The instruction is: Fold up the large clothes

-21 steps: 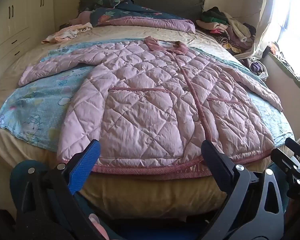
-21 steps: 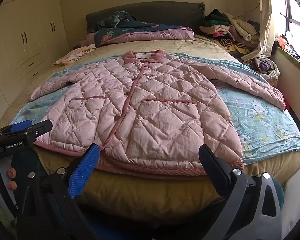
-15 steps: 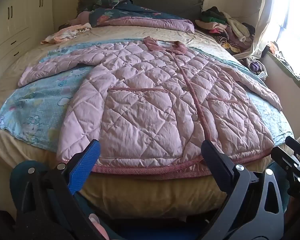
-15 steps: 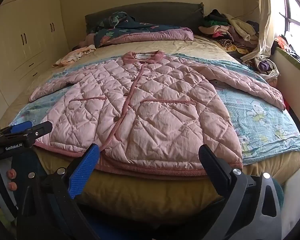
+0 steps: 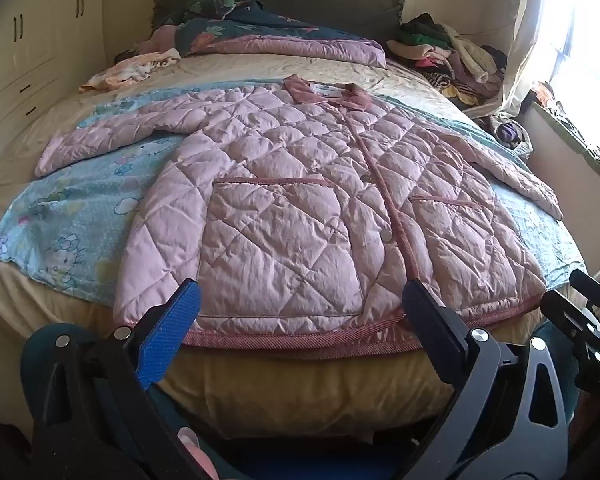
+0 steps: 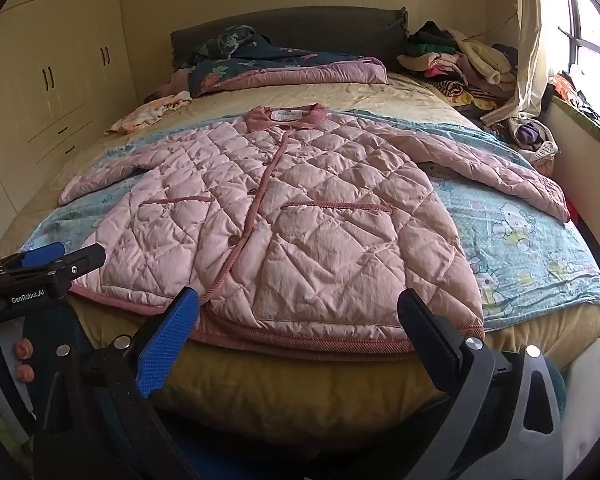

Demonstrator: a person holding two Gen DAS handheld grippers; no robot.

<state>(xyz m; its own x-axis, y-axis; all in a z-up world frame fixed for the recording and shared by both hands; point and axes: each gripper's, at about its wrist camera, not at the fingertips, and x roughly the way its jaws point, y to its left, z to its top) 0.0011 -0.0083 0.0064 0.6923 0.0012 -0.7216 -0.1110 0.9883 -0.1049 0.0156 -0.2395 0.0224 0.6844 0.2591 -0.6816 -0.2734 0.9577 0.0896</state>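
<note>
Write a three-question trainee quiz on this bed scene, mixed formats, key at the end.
1. True or false: the pink quilted jacket lies front-up, sleeves spread.
2. What lies directly under the jacket? A) blue cartoon sheet B) bare floor C) a towel
3. Fill in: the left gripper and right gripper both have jaws ____, holding nothing.

Key: 1 true; 2 A; 3 open.

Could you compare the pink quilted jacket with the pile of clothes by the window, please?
The pink quilted jacket lies spread flat, front up, sleeves out, near the foot of the bed; the pile of clothes sits heaped and crumpled at the head corner. The jacket is one colour; the pile mixes many. Both rest on the bed, untouched by either gripper.
</note>
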